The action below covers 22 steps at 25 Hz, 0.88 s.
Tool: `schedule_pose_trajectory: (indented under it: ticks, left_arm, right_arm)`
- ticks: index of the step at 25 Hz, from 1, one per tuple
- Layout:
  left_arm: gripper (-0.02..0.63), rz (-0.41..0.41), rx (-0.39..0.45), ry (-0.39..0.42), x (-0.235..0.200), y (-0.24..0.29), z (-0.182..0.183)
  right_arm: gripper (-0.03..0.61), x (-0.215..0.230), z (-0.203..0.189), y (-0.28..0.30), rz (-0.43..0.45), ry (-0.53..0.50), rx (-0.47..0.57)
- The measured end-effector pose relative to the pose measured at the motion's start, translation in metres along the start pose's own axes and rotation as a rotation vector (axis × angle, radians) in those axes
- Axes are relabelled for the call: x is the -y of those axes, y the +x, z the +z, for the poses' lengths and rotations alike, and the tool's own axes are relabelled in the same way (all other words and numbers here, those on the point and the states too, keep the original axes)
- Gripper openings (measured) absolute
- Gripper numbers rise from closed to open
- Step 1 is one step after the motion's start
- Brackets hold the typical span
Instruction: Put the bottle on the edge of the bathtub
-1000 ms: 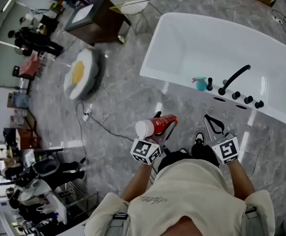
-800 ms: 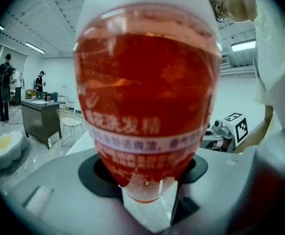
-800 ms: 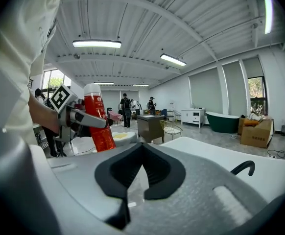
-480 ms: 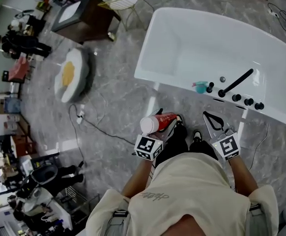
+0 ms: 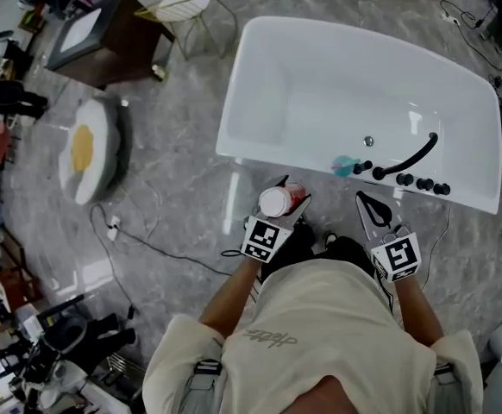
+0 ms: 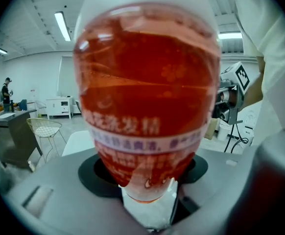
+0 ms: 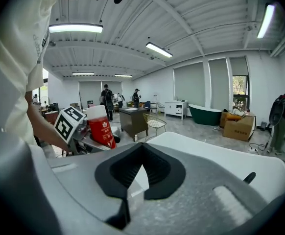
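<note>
A red bottle (image 5: pixel 277 202) with a white cap sits in my left gripper (image 5: pixel 291 193), whose jaws are shut on it just short of the near rim of the white bathtub (image 5: pixel 260 145). In the left gripper view the bottle (image 6: pixel 147 97) fills the picture, its lower end between the left gripper's (image 6: pixel 147 185) grey jaws. My right gripper (image 5: pixel 365 200) hovers to the right, near the tub's rim by the black faucet (image 5: pixel 411 155), shut with nothing in it. The right gripper view shows the right gripper (image 7: pixel 132 180) with jaws together, the bottle (image 7: pixel 101 130) at left and the bathtub (image 7: pixel 211 151) ahead.
A teal item (image 5: pixel 346 165) and black knobs (image 5: pixel 423 184) sit on the tub's near rim. On the grey floor lie a fried-egg cushion (image 5: pixel 84 149) and a cable (image 5: pixel 147 241). A dark table (image 5: pixel 96 37) and a wire chair (image 5: pixel 186 7) stand at the upper left.
The person has stepped closer to the bathtub. The bottle in the left gripper has come up near the tub's rim and tilted more upright. The right gripper moved along, still shut.
</note>
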<state>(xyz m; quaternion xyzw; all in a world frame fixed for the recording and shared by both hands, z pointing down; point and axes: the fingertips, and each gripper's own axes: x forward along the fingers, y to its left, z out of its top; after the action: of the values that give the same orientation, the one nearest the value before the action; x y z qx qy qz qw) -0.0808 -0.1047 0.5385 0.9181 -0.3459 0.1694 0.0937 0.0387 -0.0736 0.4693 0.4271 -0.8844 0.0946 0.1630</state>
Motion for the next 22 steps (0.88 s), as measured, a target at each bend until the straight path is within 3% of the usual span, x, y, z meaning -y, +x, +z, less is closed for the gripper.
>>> schedule_pose_trajectory:
  ticks: [5, 11, 18, 22]
  left_arm:
    - [0.302, -0.063, -0.037, 0.045, -0.023, 0.045, -0.021]
    - [0.301, -0.086, -0.081, 0.105, -0.027, 0.1, -0.064]
    - [0.301, -0.069, -0.153, 0.034, -0.035, 0.156, -0.128]
    - [0.301, -0.073, -0.191, 0.034, -0.038, 0.181, -0.159]
  right_arm:
    - [0.0, 0.008, -0.002, 0.015, -0.058, 0.044, -0.013]
    - [0.001, 0.023, -0.035, 0.024, -0.047, 0.096, -0.075]
    - [0.0, 0.05, -0.075, 0.027, -0.027, 0.158, -0.165]
    - [0.0, 0.065, -0.087, 0.031, -0.027, 0.162, -0.193]
